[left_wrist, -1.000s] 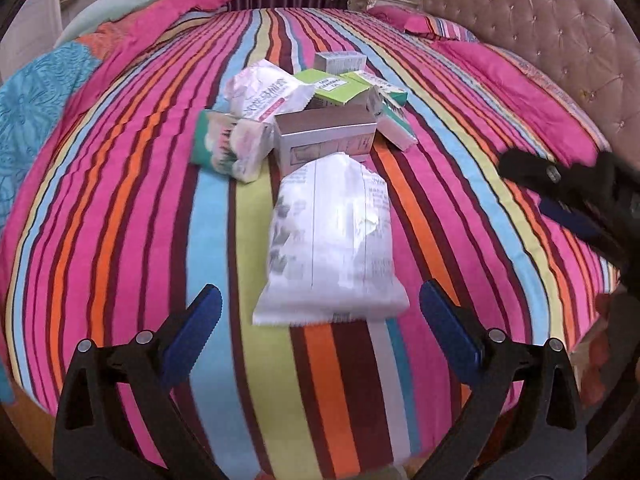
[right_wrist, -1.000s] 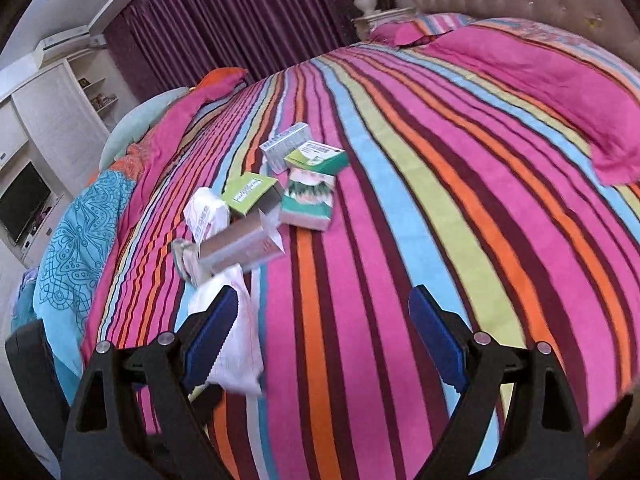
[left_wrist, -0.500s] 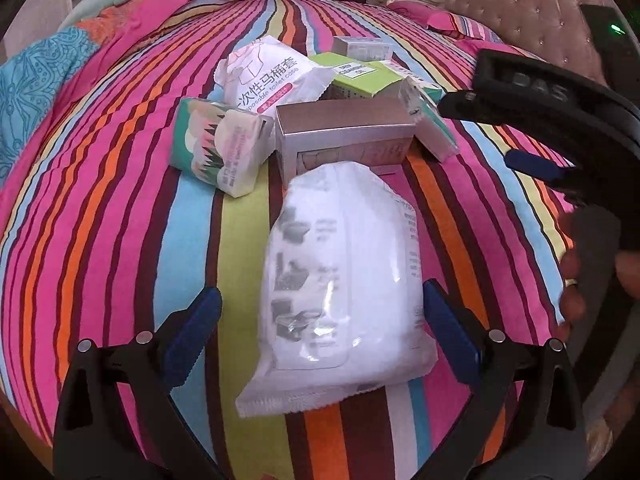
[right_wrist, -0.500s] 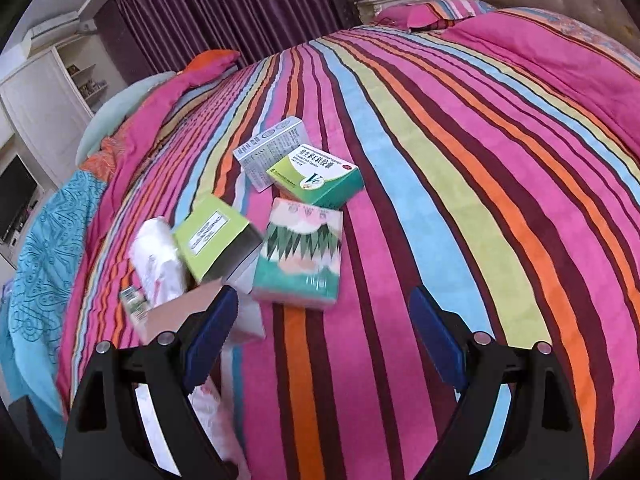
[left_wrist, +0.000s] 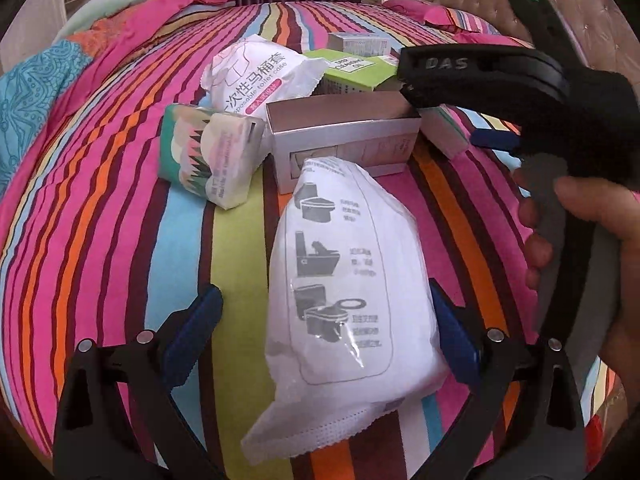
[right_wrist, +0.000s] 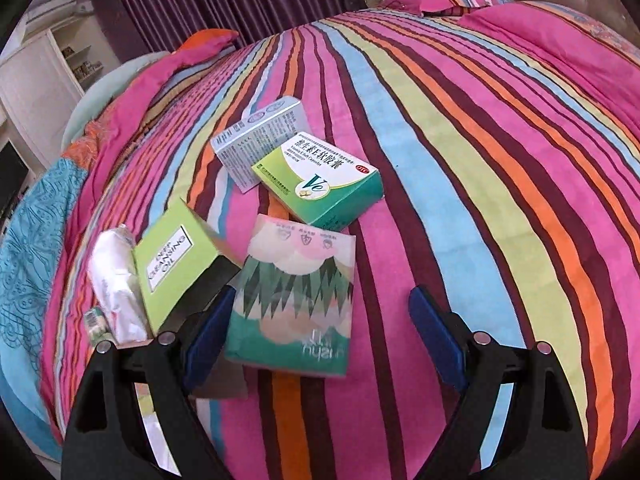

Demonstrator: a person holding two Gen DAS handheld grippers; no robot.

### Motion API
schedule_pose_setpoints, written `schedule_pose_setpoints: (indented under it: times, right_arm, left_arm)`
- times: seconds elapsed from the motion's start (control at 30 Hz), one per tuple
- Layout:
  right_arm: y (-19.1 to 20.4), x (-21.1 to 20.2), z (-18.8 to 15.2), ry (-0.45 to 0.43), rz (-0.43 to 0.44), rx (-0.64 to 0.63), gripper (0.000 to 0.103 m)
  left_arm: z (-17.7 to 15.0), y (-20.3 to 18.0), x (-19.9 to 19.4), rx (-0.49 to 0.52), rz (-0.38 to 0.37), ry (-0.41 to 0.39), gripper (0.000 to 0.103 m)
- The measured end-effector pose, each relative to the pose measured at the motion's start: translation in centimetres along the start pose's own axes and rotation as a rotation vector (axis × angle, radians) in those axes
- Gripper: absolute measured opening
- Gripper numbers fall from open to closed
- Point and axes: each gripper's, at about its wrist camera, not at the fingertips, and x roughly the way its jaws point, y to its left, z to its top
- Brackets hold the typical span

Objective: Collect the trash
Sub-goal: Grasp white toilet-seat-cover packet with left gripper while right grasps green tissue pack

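Note:
A white plastic packet [left_wrist: 348,300] printed with toilet drawings lies on the striped bedspread [left_wrist: 100,240]. My left gripper [left_wrist: 324,332] straddles its near half and its jaws are closing. The right pad [left_wrist: 452,336] is at the packet's edge and the left pad [left_wrist: 192,328] stands apart from it. In the right wrist view my right gripper [right_wrist: 320,324] is open over a green leaf-print tissue pack [right_wrist: 296,296]. That pack lies flat between the fingers, nearer the left pad [right_wrist: 208,320]. The right gripper's black body [left_wrist: 500,92] and the hand holding it [left_wrist: 592,240] fill the right of the left wrist view.
More litter lies bunched behind: a silver box [left_wrist: 344,136], a second tissue pack [left_wrist: 208,156], a white seat-cover packet [left_wrist: 260,76], a lime cleansing-oil box [right_wrist: 176,264], a green Ve box [right_wrist: 320,180], a pale blue box [right_wrist: 256,144]. Pillows and a tufted headboard [left_wrist: 480,4] lie beyond.
My left gripper came closer and lower over the white packet, and its pads drew in slightly. My right gripper advanced to the leaf-print tissue pack and now looms large in the left wrist view.

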Motion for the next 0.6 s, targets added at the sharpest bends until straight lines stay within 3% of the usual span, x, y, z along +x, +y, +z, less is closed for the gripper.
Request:
schedule_pose_setpoints:
  times: [0.03,0.1,0.13,0.2,0.27,0.6]
  right_arm:
    - [0.2,0.1,0.0,-0.003,-0.013,-0.017,0.082]
    - [0.4,0.4,0.0,-0.005,-0.039,-0.043,0.082]
    - [0.3,0.4,0.1,-0.005,-0.042,-0.043,0.079]
    - [0.1,0.2,0.1,-0.004,-0.060,-0.045,0.060]
    - [-0.4,0.0,0.1,0.000,-0.055,-0.040,0.049]
    - [-1.4,-3.4,-1.4,-0.017,-0.056,-0.068,0.048]
  left_arm:
    - [0.0,-0.1,0.0,0.012,0.000,0.000,0.088]
    - [0.0,-0.3,-0.3,0.028,-0.005,-0.010,0.064]
    - [0.1,-0.3,-0.4,0.029,-0.007,-0.014,0.062]
    - [0.2,-0.2,-0.4,0.027,-0.012,-0.009,0.047]
    - [0.2,0.2,-0.4,0.011,-0.030,-0.006,0.046]
    - [-0.2,2.1,-1.6,-0.037,-0.074,-0.009,0.044]
